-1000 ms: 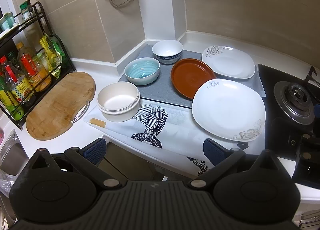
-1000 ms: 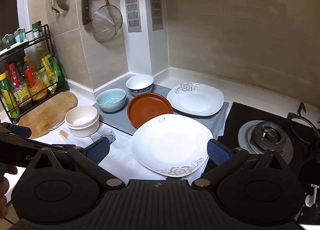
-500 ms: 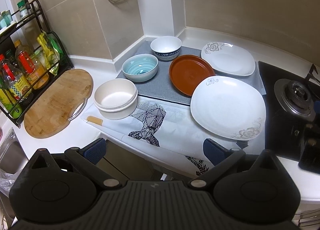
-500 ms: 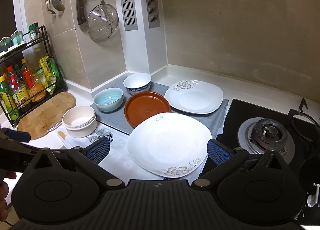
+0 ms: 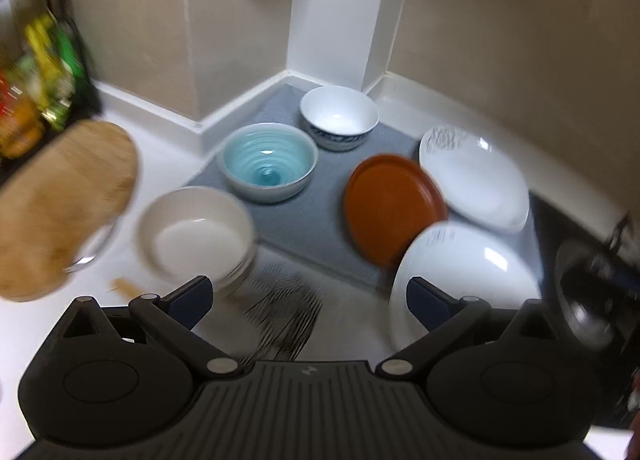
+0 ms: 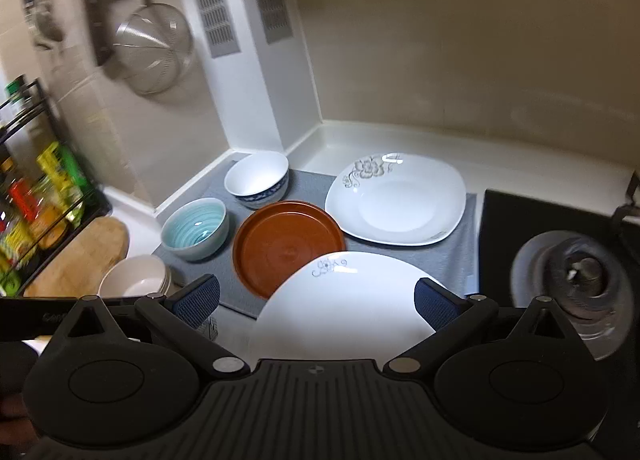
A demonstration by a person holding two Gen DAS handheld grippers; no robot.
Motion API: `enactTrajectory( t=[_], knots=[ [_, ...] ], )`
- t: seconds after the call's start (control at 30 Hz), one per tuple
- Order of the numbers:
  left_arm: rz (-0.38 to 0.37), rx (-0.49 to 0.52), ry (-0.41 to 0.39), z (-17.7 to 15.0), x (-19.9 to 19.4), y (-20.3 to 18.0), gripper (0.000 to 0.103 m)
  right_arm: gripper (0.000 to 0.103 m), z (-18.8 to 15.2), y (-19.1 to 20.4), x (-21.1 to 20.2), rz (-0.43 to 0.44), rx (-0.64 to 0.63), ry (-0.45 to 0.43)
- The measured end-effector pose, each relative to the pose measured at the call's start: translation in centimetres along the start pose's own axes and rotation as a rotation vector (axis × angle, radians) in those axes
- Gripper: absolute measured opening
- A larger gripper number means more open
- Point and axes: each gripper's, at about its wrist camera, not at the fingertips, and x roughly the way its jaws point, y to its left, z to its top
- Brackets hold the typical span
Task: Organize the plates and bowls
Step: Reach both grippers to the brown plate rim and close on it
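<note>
My right gripper (image 6: 316,304) is spread wide and empty, with the near white floral plate (image 6: 344,300) just ahead between the fingers. My left gripper (image 5: 308,304) is likewise wide and empty, near the cream bowl stack (image 5: 196,236). View blurred. My plan: come in low at the plate's rim, lift level, clear the brown plate (image 6: 288,246) it overlaps, and settle it on the far floral plate (image 6: 400,203).

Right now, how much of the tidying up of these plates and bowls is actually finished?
Hardly any. Only the cream bowls look stacked. The teal bowl, white bowl, brown plate and far white plate sit apart on the grey mat. The right gripper hangs open over the near white plate; the left gripper is open too. All grouping remains.
</note>
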Motion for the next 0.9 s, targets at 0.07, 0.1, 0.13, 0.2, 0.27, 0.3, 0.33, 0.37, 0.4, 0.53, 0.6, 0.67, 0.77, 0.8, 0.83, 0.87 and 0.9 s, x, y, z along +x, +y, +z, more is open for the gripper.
enactTrajectory(
  t=[0.07,0.1,0.13,0.2,0.27,0.3,0.33,0.37,0.4,0.53,0.6,0.67,0.77,0.8,0.83,0.87,0.9],
  knots=[
    [-0.054,-0.032,0.005,1.4,2.7,0.7,0.103,0.103,0.9,-0.1,2.1,-0.011,0.041,0.021],
    [-0.065,-0.043,0.007,1.9,4.0,0.9,0.103,0.103,1.3,-0.1,3.2,-0.014,0.064,0.034],
    [-0.066,-0.056,0.018,2.4,5.3,1.1,0.103,0.103,1.8,-0.3,4.4,-0.011,0.086,0.050],
    [-0.088,-0.066,0.030,3.2,7.5,1.3,0.103,0.103,2.6,-0.7,6.7,0.007,0.131,0.089],
    [-0.104,-0.068,0.038,3.8,9.3,1.2,0.103,0.103,3.4,-1.3,8.9,0.040,0.165,0.118],
    [-0.102,-0.065,0.044,4.1,10.1,1.1,0.103,0.103,3.9,-1.6,10.1,0.052,0.177,0.138],
    [-0.102,-0.063,0.053,4.4,10.7,0.8,0.103,0.103,4.2,-1.9,11.3,0.056,0.185,0.157],
    [-0.106,-0.058,0.057,4.6,11.4,0.7,0.103,0.103,4.5,-2.3,12.3,0.051,0.193,0.178],
    [-0.108,-0.054,0.059,4.8,12.0,0.4,0.103,0.103,4.8,-2.6,13.4,0.047,0.199,0.198],
    [-0.078,-0.051,0.075,5.2,14.0,-0.7,0.103,0.103,5.6,-3.9,17.2,0.090,0.236,0.274],
    [-0.072,-0.060,0.087,5.3,14.9,-0.9,0.103,0.103,5.8,-4.1,18.7,0.118,0.247,0.311],
    [-0.059,-0.061,0.101,5.4,15.8,-1.1,0.103,0.103,5.9,-4.2,20.2,0.128,0.246,0.337],
    [-0.045,-0.072,0.129,5.5,17.1,-1.3,0.103,0.103,5.8,-4.3,22.1,0.147,0.254,0.374],
    [-0.046,-0.077,0.136,5.5,17.6,-1.3,0.103,0.103,5.8,-4.3,22.6,0.149,0.252,0.381],
    [-0.048,-0.079,0.141,5.5,17.9,-1.4,0.103,0.103,5.9,-4.2,22.8,0.148,0.237,0.370],
    [-0.049,-0.077,0.147,5.5,18.3,-1.5,0.103,0.103,6.0,-4.3,23.2,0.147,0.226,0.375],
    [-0.050,-0.074,0.152,5.5,18.6,-1.6,0.103,0.103,6.1,-4.3,23.7,0.148,0.229,0.386]
  ],
)
